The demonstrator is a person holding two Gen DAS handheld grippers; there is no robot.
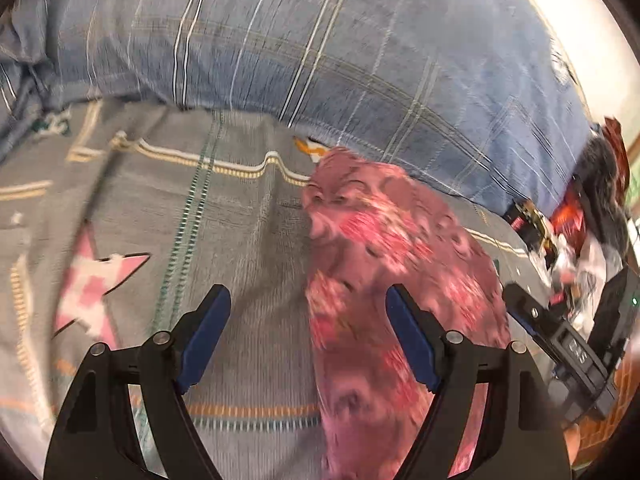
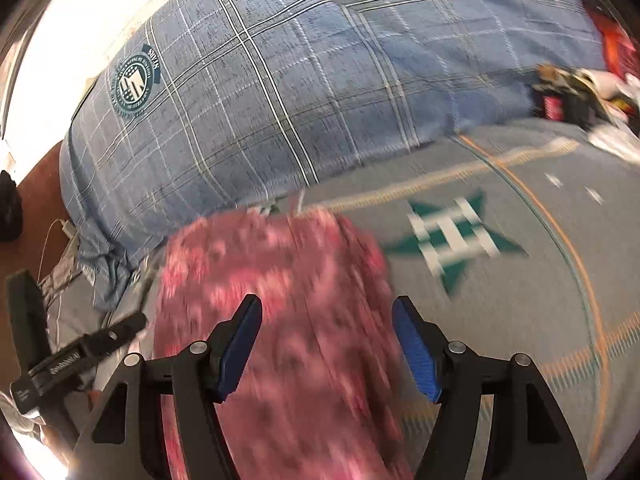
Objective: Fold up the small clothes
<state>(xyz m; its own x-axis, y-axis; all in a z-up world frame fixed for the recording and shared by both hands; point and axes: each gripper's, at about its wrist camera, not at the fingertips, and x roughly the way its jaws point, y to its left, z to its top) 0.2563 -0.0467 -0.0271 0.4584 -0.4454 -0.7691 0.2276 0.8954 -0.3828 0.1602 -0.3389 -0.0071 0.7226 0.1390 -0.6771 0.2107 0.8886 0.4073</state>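
Note:
A pink floral garment (image 1: 380, 240) lies in a long strip on the grey bed sheet (image 1: 240, 220). My left gripper (image 1: 308, 300) hangs open above the sheet, its right blue pad over the garment's left edge, and nothing is between the pads. In the right wrist view the same garment (image 2: 272, 272) runs under my right gripper (image 2: 326, 312), which stands open above it without pressing on the cloth. The right gripper's body (image 1: 560, 340) shows at the right edge of the left view. The left gripper's body (image 2: 80, 352) shows at the left edge of the right view. Both views are motion-blurred.
A blue plaid pillow (image 2: 280, 80) lies across the far side of the bed. The sheet bears a pink star (image 1: 96, 284) and a green star (image 2: 452, 240). Small packets and clutter (image 1: 580, 220) sit at the bed's right end. A white cable (image 2: 60, 236) lies by the pillow's left corner.

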